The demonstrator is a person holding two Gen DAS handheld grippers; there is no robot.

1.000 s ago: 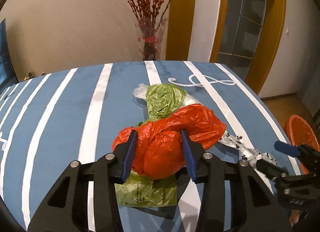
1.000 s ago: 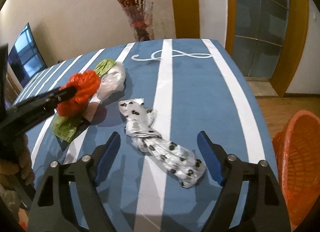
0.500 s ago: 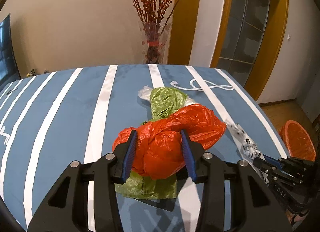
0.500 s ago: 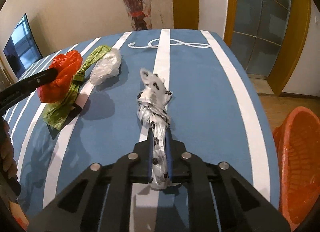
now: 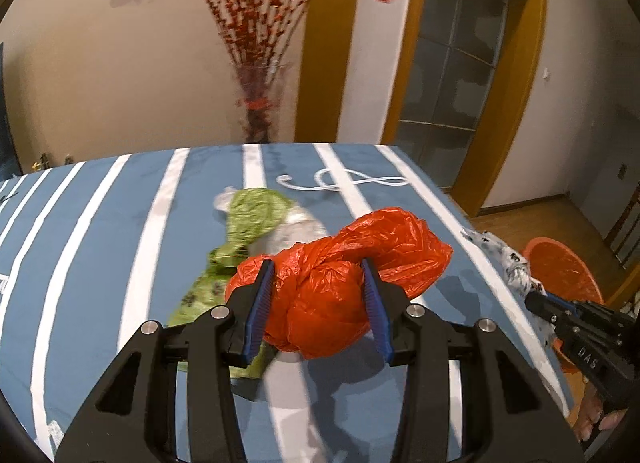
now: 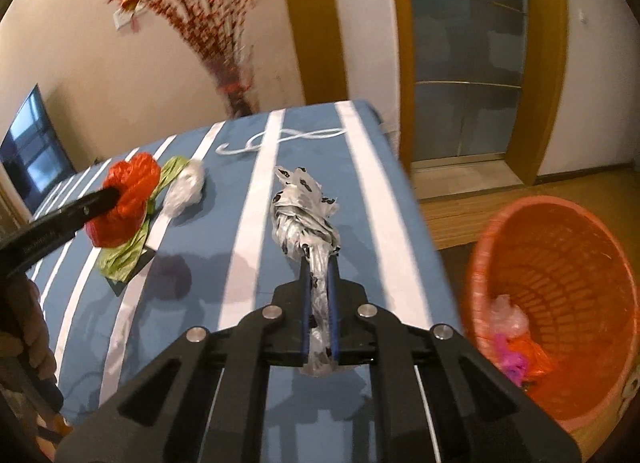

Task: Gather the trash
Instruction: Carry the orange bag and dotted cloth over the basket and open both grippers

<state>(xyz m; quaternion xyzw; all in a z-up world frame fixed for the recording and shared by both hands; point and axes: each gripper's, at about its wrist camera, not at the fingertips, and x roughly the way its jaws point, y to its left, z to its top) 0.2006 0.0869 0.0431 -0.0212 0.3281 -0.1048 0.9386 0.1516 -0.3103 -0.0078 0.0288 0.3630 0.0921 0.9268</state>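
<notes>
My left gripper [image 5: 318,271] is shut on a crumpled orange plastic bag [image 5: 332,295], held just above the blue striped tablecloth [image 5: 100,231]. A green bag [image 5: 244,223] and a clear bag [image 5: 296,229] lie on the cloth behind it. In the right wrist view my right gripper [image 6: 319,263] is shut on a white bag with black paw prints [image 6: 304,207], lifted off the table. The same orange bag [image 6: 128,195] shows at the left there, over the green bag [image 6: 132,243], with the clear bag [image 6: 186,187] beside it. An orange mesh trash basket [image 6: 560,263] stands on the floor to the right.
The basket [image 5: 560,267] holds a few pieces of plastic trash [image 6: 516,347]. A vase of red branches [image 5: 256,111] stands past the table's far edge. A doorway [image 6: 468,63] and wooden floor [image 6: 460,211] lie beyond the table's right edge. A hand [image 6: 28,327] grips the left tool.
My right gripper closed on the paw-print bag and lifted it off the cloth toward the right. My left gripper rose with the orange bag still in it.
</notes>
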